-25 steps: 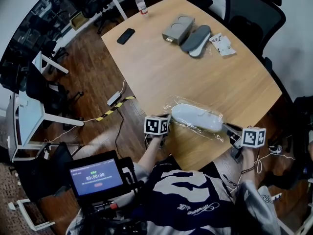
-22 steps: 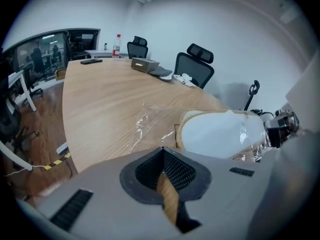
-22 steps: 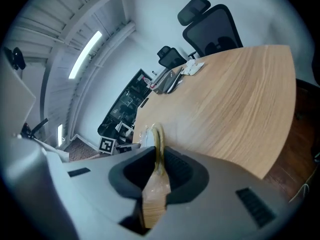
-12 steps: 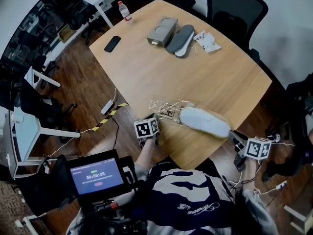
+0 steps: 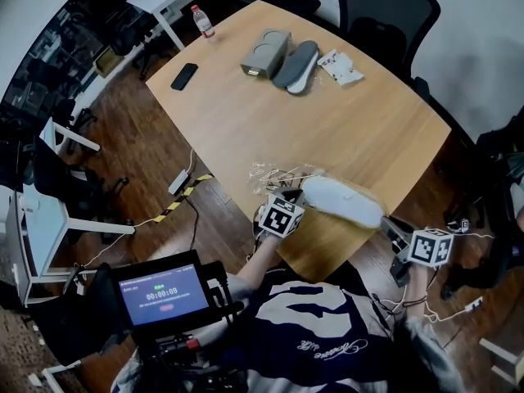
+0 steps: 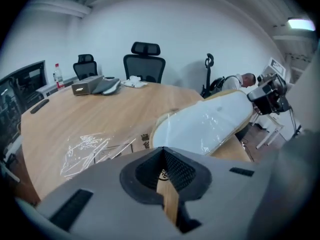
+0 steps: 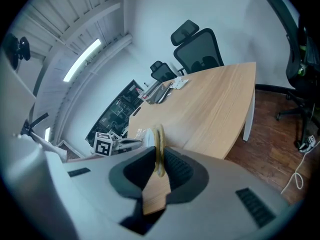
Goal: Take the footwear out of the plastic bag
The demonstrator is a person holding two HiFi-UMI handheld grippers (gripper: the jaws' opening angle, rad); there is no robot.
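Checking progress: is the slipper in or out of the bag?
Nearly out: slipper lies beside the crumpled bag, only its toe touching.

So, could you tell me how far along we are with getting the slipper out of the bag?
Done: the slipper lies on the table almost wholly clear of the crumpled bag; only its tip seems to overlap the film. In hand: the right gripper clamps the slipper's other end; the left gripper is shut, seemingly on the bag. Left: part that last overlap and let go.
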